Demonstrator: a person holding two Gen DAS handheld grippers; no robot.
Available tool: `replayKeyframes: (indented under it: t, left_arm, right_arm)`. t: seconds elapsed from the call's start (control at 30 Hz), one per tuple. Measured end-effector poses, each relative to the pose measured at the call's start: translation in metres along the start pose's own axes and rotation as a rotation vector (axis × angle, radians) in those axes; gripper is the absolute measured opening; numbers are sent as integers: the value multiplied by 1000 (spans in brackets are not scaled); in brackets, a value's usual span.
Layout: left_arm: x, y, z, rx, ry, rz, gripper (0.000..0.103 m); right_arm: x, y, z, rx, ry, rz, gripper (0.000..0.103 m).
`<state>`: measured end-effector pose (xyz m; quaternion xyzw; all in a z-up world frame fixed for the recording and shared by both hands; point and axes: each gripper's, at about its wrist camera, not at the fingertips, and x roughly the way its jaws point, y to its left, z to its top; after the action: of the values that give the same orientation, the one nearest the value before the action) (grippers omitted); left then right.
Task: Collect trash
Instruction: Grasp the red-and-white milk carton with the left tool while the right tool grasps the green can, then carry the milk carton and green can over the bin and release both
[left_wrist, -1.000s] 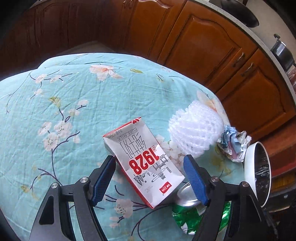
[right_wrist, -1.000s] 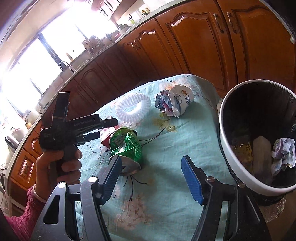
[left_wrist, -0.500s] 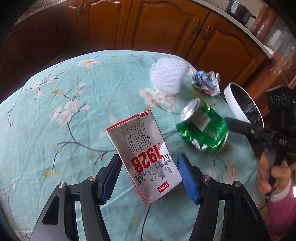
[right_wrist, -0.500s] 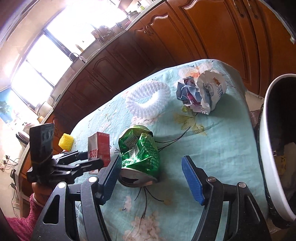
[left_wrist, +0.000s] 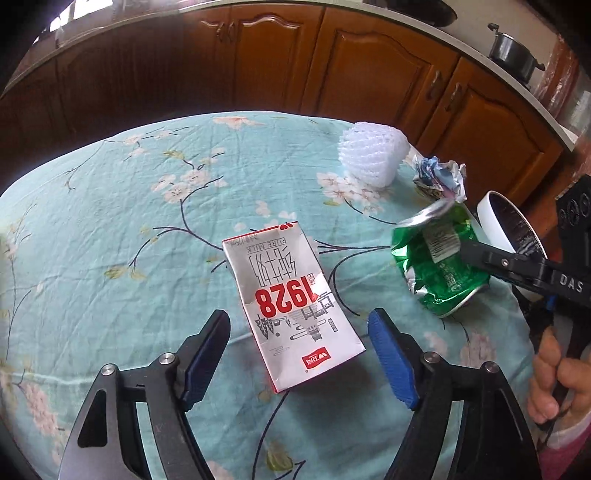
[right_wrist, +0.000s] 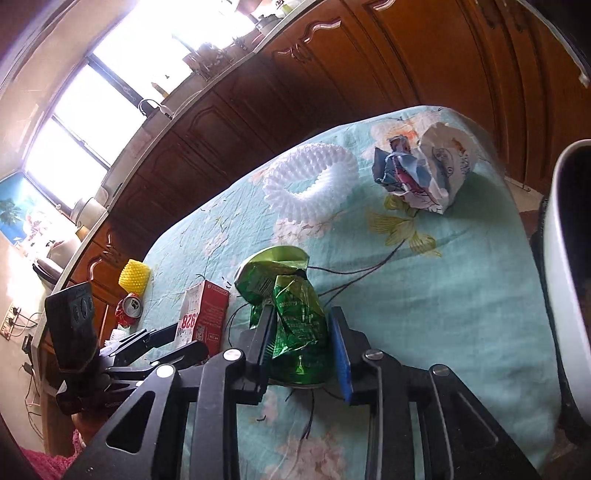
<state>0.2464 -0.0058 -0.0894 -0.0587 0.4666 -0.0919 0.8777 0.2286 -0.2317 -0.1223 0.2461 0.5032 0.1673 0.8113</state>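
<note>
A crushed green can (right_wrist: 295, 317) lies on the floral tablecloth (right_wrist: 443, 302); my right gripper (right_wrist: 303, 343) is shut on it. The can also shows in the left wrist view (left_wrist: 439, 266) with the right gripper's finger on it. A white and red milk carton (left_wrist: 291, 310) lies flat between the fingers of my open left gripper (left_wrist: 299, 354), which touches nothing. The carton also shows in the right wrist view (right_wrist: 203, 314). A white foam net (left_wrist: 373, 158) and crumpled paper (left_wrist: 439, 177) lie further back. The white trash bin (right_wrist: 569, 266) stands at the table's right edge.
A yellow foam net (right_wrist: 135, 273) and a crushed red can (right_wrist: 129, 308) lie at the table's far left end. Wooden cabinets (left_wrist: 369, 70) surround the table. A pot (left_wrist: 513, 51) stands on the counter.
My right gripper has closed on the green can. My left gripper has opened wider and drawn back slightly, the carton still between its fingers.
</note>
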Motion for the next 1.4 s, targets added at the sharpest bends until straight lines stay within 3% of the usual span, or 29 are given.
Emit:
replayKeyframes:
  t: [0.17,0.3,0.57,0.67,0.87,1.13,1.4]
  left_arm:
    - [-3,0,-12,-81,-50,10,74]
    - [2,0,-13,-75,-39,-4,57]
    - [4,-2,-10,-30,-46,-5,56]
    - [1,-6,-9,-9,-57,-16,50]
    - [-10,-26,-11,56,-79,-49,49]
    - [-24,-60,-15,123,-82,-130,49]
    - [-33,-102,-11,206,-83,-196,49]
  right_arm:
    - [-24,1,-24,27,-88,-74,25]
    - [-16,-2,-33,46,-61,-41,26]
    - [-4,-8,-16,79,-71,-7,27]
    - [-1,-8,-16,93,-63,14,25]
    - [-28,-8,-32,87,-130,-44,24]
    - [-81,-14,-54,60,-259,-194,24]
    - [-116,-29,-72,91,-306,-237,24]
